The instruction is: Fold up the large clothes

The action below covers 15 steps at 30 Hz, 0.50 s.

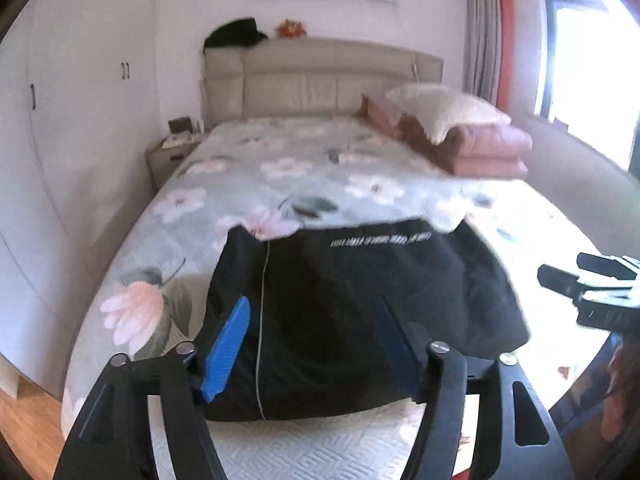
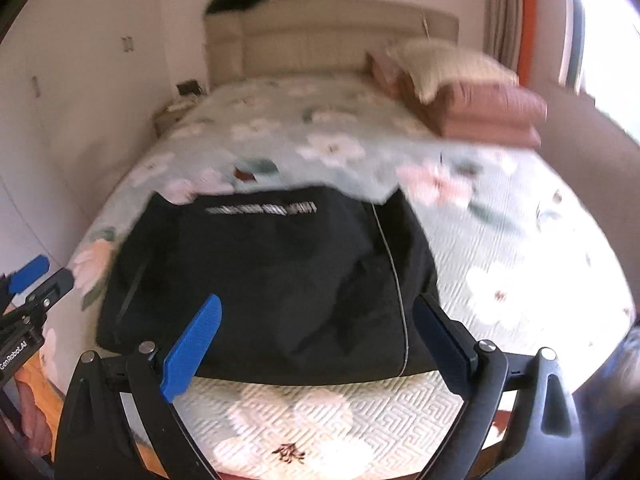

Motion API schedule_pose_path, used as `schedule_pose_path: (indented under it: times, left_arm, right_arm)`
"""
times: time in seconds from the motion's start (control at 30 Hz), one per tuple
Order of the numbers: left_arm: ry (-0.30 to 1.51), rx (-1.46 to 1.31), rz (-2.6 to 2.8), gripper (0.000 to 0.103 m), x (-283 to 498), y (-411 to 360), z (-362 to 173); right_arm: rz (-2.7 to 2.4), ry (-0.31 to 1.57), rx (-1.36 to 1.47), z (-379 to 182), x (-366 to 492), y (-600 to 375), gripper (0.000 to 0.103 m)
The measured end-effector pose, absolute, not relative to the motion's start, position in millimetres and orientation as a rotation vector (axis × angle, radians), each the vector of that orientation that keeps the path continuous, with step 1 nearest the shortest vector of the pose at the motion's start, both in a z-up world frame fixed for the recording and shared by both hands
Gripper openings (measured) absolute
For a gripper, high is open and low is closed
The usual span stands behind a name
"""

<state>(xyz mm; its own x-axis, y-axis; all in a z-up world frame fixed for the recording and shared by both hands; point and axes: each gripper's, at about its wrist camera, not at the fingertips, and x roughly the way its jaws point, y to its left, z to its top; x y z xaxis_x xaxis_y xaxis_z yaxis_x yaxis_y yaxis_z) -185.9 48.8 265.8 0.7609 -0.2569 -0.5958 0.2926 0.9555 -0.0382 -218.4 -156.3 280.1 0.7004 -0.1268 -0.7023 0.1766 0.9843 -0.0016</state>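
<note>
Lying flat on bed [image 1: 248, 168] with floral quilt, near the foot edge: black jacket [image 1: 360, 300], folded into a compact block, grey zipper line [image 1: 262, 320] showing, printed text facing the headboard. Hovering above it, apart: left tool [image 1: 312, 344] and right tool [image 2: 320, 344], both released, gripping nothing. Probably clearing off a finished fold.

Left claw [image 1: 312, 316] and right claw [image 2: 320, 320] both gape, empty.
</note>
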Motion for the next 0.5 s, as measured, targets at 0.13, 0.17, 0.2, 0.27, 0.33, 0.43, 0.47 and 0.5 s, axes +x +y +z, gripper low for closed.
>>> schedule_pose_path:
  times: [0.13, 0.17, 0.2, 0.27, 0.33, 0.43, 0.47, 0.5]
  left_arm:
    - [0.600, -0.002, -0.300, 0.072, -213, 60, 292]
    - [0.590, -0.012, -0.293, 0.072, -219, 63, 296]
    - [0.585, -0.020, -0.284, 0.073, -223, 66, 299]
    - [0.582, -0.037, -0.269, 0.074, -229, 70, 303]
    - [0.586, -0.049, -0.262, 0.074, -232, 75, 306]
    - [0.595, -0.056, -0.255, 0.074, -233, 79, 304]
    - [0.596, -0.059, -0.256, 0.074, -233, 80, 303]
    - [0.598, -0.058, -0.254, 0.074, -232, 81, 302]
  right_arm:
    - [-0.175, 0.694, 0.023, 319, -250, -130, 0.102]
    - [-0.178, 0.683, 0.020, 323, -254, -124, 0.102]
    - [-0.175, 0.673, 0.019, 328, -258, -120, 0.102]
    - [-0.162, 0.663, 0.026, 334, -264, -113, 0.102]
    - [-0.149, 0.657, 0.038, 337, -268, -108, 0.102]
    - [-0.136, 0.652, 0.049, 340, -266, -103, 0.102]
    - [-0.131, 0.650, 0.049, 340, -265, -101, 0.102]
    - [-0.130, 0.647, 0.048, 340, -262, -100, 0.102]
